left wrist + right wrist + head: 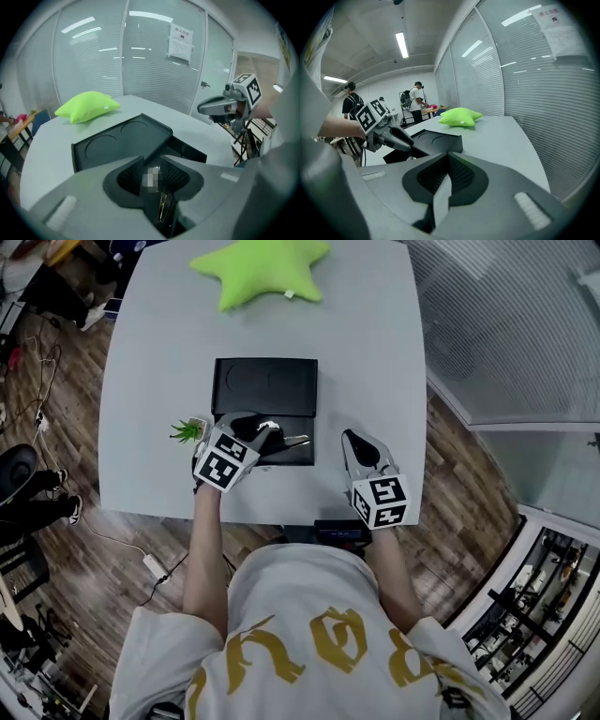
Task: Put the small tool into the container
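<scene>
Left gripper view has the small tool (162,206), a slim metal piece, pinched in the left claw (153,164) just above the open black container (119,140). In the head view, the tool's end pokes out over the container's near compartment. The right claw (354,442) is pressed together, holding nothing, over the surface (375,352) just right of the container. A green star cushion (262,268) lies at the far edge.
</scene>
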Demonstrator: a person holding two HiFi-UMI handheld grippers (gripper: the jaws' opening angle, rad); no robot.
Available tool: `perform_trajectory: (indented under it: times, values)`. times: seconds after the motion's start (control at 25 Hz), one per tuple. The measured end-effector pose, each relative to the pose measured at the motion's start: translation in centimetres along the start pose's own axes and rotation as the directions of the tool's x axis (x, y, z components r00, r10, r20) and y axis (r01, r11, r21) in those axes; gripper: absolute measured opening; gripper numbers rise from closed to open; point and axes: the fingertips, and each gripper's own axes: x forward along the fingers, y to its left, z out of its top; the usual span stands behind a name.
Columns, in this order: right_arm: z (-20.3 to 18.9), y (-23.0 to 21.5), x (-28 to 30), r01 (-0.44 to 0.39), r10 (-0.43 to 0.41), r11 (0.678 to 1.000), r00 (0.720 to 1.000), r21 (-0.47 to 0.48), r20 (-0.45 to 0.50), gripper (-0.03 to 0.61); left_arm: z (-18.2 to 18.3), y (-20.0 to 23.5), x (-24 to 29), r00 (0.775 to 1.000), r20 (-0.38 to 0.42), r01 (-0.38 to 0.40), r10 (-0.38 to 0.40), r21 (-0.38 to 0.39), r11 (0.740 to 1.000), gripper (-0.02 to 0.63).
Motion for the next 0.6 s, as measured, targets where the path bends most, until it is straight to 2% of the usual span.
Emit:
perform_trajectory:
  times: [0.16, 0.24, 0.32, 0.36, 0.44, 0.52, 0.6]
  values:
    - [1.0, 0.6, -2.0, 0.009, -0.009, 1.000, 0.999, -0.009, 0.045, 0.023, 2.0, 0.0, -3.1, 0.988, 0.138, -0.049, 0.069, -0.143, 0.988, 0.110]
    - [1.6, 1.2, -3.1, 0.009, -0.008, 1.000, 0.997, -0.013, 0.072, 0.023, 2.7, 0.2, -4.8, 0.967, 0.224, -0.067, 0.123, -0.242, 0.968, 0.112]
    - [2.1, 2.2, -4.2, 0.004, -0.001, 1.000, 0.995, -0.025, 0.097, 0.023, 2.8, 0.1, -6.6, 0.947, 0.273, -0.081, 0.171, -0.313, 0.946, 0.110]
    - [2.4, 2.7, -4.8, 0.001, 0.003, 1.000, 0.994, -0.030, 0.109, 0.023, 2.8, -0.3, -7.4, 0.942, 0.278, -0.099, 0.190, -0.313, 0.945, 0.103]
    - [3.1, 3.7, -5.9, -0.010, 0.014, 1.000, 0.990, -0.025, 0.141, 0.023, 3.0, -1.2, -8.9, 0.931, 0.288, -0.147, 0.225, -0.267, 0.952, 0.030]
    - [4.2, 4.6, -7.0, -0.036, 0.034, 0.999, 0.982, 0.007, 0.186, 0.023, 3.7, -2.0, -10.5, 0.906, 0.338, -0.172, 0.257, -0.261, 0.950, 0.005]
    - [5.3, 5.3, -8.1, -0.054, 0.047, 0.998, 0.972, 0.024, 0.231, 0.023, 4.5, -2.7, -12.1, 0.874, 0.400, -0.162, 0.275, -0.294, 0.942, 0.003]
